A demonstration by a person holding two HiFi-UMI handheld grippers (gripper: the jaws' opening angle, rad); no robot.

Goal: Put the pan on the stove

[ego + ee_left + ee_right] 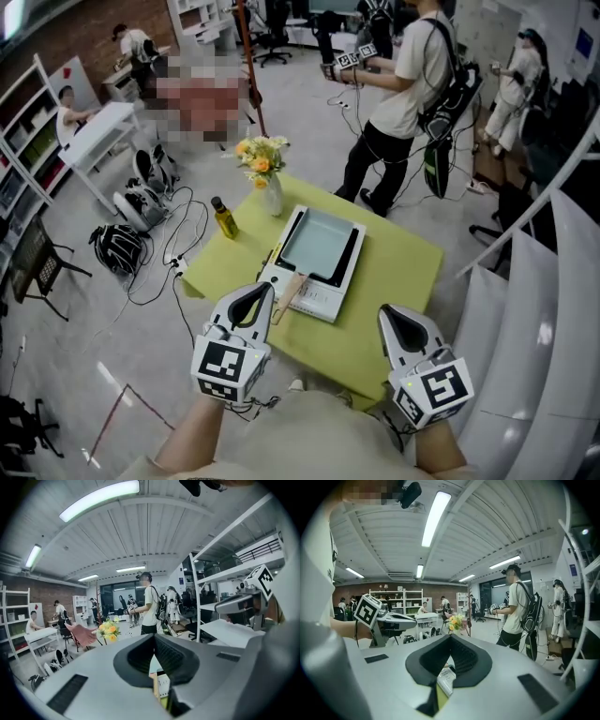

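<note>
The pan (321, 246) is already sitting on the stove (317, 302), handle toward the person, so the task's looking done (nothing obviously left), w/ L gripper (261, 292) & R gripper (394, 317), both pressed together & empty, hovering just short of the stove.

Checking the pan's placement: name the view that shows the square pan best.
Head view: the whole square pan shows from above on the white stove, wooden handle toward the left gripper. Left gripper view catches only a handle sliver between its jaws; right gripper view shows only a stove corner.
</note>
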